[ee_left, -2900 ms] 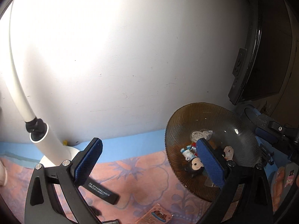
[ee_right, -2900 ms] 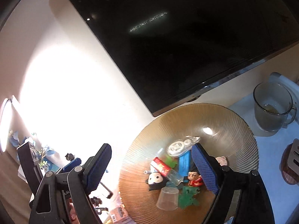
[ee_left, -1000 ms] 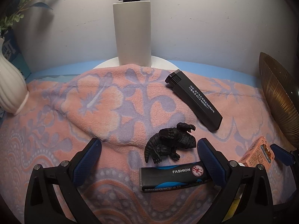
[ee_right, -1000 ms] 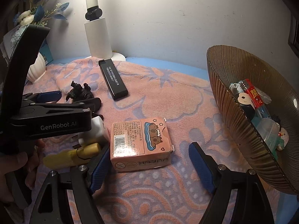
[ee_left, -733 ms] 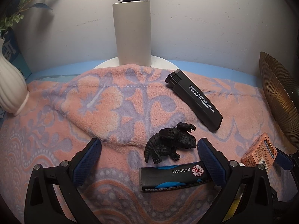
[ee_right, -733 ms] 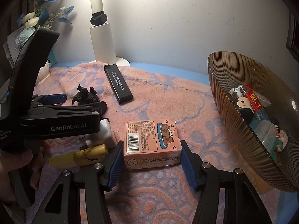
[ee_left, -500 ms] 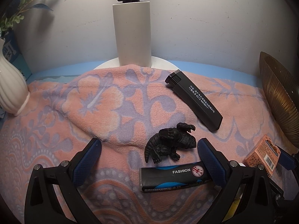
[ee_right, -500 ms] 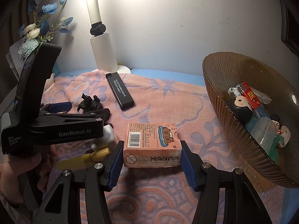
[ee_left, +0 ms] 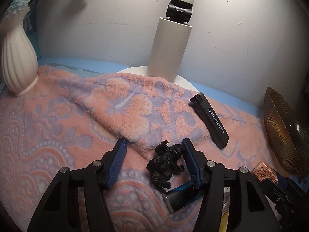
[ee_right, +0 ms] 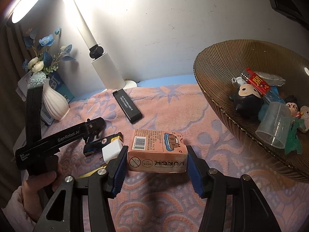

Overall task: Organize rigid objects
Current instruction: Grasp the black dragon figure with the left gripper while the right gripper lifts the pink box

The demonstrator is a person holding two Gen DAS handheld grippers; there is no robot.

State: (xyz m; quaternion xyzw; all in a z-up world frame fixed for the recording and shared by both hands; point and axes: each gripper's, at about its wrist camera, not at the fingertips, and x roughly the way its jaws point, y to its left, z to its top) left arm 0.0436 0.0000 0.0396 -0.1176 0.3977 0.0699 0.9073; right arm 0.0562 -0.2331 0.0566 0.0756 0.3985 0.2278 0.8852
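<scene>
My right gripper (ee_right: 156,159) is shut on a pink poker card box (ee_right: 157,152) and holds it just above the flowered towel, left of the ribbed brown bowl (ee_right: 216,73). The bowl holds several small toys, a lighter and a clear cup. My left gripper (ee_left: 152,159) is open, half closed, around a black dinosaur figure (ee_left: 166,164); its right finger touches the figure, the left finger stands apart. A black and blue lighter (ee_left: 181,197) lies just below the figure.
A long black lighter (ee_left: 209,118) lies on the towel to the right; it also shows in the right wrist view (ee_right: 127,105). A white lamp base (ee_left: 169,44) stands at the back, a white vase (ee_left: 16,58) at far left. A white plug (ee_right: 112,148) lies beside the box.
My left gripper moved forward and narrowed its jaws around the dinosaur figure. My right gripper closed on the poker box and lifted it off the towel.
</scene>
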